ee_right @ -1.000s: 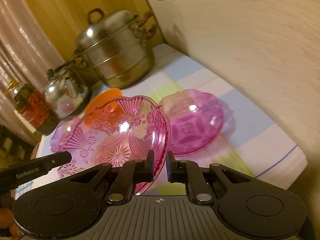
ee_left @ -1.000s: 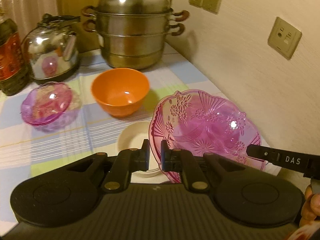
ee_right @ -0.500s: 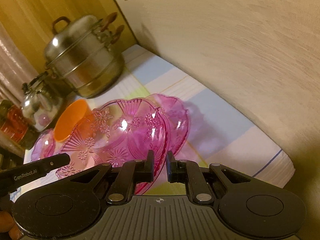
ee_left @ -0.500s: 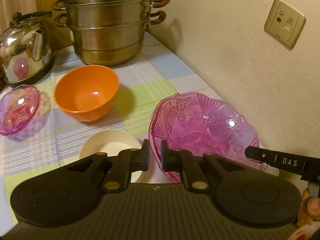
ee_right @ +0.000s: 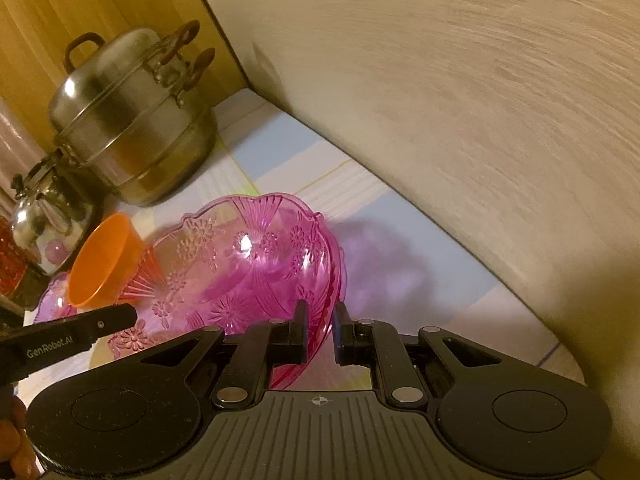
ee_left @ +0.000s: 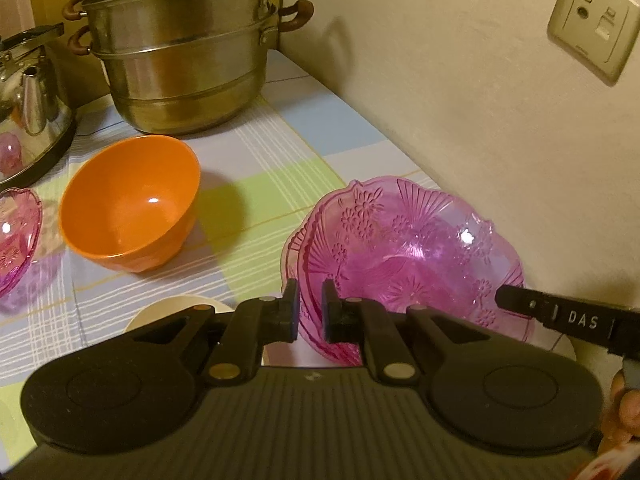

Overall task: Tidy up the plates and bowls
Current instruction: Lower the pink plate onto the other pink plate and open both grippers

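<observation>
A large clear pink glass bowl (ee_left: 408, 256) with a pressed flower pattern is held between both grippers. My left gripper (ee_left: 307, 300) is shut on its near-left rim. My right gripper (ee_right: 320, 320) is shut on the opposite rim, and one of its fingers (ee_left: 560, 320) shows at the right of the left wrist view. The bowl (ee_right: 248, 264) hangs low, tilted, over a second pink bowl of the same kind, whose rim (ee_left: 290, 240) peeks out at the left. An orange bowl (ee_left: 128, 204) stands upright to the left.
A cream plate (ee_left: 168, 310) lies just left of my left gripper. A small pink bowl (ee_left: 16, 236) sits at the far left. A steel steamer pot (ee_left: 180, 48) and a kettle (ee_left: 28, 100) stand at the back. The wall (ee_left: 460, 100) runs close along the right, and the table's edge (ee_right: 560, 352) is near.
Both grippers have carried the pink bowl toward the wall and down. It now covers the second pink bowl, which stood apart behind it before. Both grips are unchanged.
</observation>
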Tool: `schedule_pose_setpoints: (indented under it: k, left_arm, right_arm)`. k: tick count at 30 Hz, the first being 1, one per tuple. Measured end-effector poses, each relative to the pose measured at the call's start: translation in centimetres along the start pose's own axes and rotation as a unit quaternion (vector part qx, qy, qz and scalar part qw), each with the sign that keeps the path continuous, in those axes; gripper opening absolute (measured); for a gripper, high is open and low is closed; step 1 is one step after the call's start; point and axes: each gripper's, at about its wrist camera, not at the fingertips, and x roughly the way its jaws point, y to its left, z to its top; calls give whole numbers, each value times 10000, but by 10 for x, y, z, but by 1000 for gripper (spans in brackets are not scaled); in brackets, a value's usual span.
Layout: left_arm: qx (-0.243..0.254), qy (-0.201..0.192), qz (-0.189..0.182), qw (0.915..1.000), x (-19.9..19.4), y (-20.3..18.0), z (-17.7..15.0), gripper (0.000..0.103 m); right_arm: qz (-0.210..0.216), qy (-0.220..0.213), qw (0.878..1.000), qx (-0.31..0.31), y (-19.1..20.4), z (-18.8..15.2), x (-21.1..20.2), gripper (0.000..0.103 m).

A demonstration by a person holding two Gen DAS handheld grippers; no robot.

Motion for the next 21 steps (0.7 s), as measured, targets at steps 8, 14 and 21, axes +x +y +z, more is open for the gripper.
schedule_pose_setpoints:
  k: [8, 14, 21]
  left_arm:
    - [70, 82, 34, 9999, 17, -2, 3, 11]
    - [98, 196, 68, 9997, 29, 0, 2, 12]
    - [140, 270, 98, 9995, 38, 3, 0, 13]
  right_arm:
    - [-110, -3, 9998, -156, 0, 11, 16, 12]
    - [-172, 30, 9994, -299, 2, 15, 27, 12]
    - [-249, 92, 9987, -440, 6, 14, 37, 12]
